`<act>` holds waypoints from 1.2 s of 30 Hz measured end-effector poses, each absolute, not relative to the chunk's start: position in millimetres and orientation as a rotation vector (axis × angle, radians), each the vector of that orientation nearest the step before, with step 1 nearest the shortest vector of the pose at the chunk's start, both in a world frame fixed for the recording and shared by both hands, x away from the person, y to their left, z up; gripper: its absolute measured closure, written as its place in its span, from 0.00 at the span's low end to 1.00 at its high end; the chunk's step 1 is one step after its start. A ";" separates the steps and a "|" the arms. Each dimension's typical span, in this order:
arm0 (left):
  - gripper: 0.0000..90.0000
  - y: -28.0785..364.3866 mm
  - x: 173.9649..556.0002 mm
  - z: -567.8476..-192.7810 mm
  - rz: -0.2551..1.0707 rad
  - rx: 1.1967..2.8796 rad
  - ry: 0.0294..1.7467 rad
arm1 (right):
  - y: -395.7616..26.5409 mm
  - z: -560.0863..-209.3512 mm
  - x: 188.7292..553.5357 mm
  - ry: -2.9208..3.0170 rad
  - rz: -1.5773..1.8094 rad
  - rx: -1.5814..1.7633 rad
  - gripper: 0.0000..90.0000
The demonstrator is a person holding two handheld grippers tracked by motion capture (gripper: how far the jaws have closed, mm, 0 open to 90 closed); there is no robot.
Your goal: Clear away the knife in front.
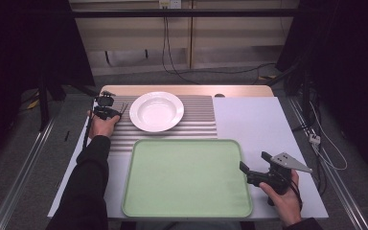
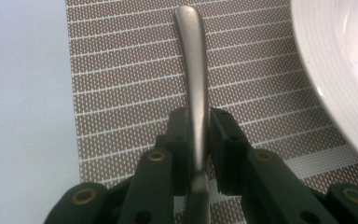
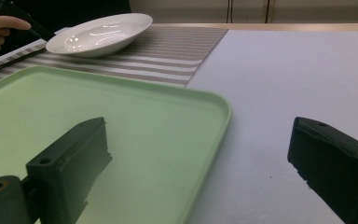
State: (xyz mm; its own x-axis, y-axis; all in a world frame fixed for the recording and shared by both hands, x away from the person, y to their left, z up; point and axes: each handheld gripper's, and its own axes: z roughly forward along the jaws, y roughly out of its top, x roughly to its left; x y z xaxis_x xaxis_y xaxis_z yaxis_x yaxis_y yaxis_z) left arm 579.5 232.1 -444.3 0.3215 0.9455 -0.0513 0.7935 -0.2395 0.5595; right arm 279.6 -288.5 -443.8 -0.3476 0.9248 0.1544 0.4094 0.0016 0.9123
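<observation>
A grey metal utensil (image 2: 192, 60) runs straight away between the jaws of my left gripper (image 2: 198, 122), whose pads press on its handle from both sides, just over the striped placemat (image 2: 121, 93). In the high view that left gripper (image 1: 117, 111) sits at the mat's left end, close beside the white deep plate (image 1: 156, 111). The plate's rim (image 2: 345, 70) shows at the right of the left gripper view. My right gripper (image 1: 253, 160) is open with nothing between its jaws, by the right edge of the green tray (image 1: 187, 211). The right gripper (image 3: 200, 140) straddles the tray's rim (image 3: 214, 100).
The striped placemat (image 1: 196, 115) lies behind the tray, with the plate (image 3: 98, 32) on it. A pale blue table cover (image 1: 254, 120) spreads to the right. Cables (image 1: 172, 62) hang and trail beyond the table's far edge. Dark curtains stand on both sides.
</observation>
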 end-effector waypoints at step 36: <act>0.89 227.7 589.1 -440.4 0.384 2.168 1.541 | -288.3 -444.0 280.2 1.783 1.331 1.369 0.05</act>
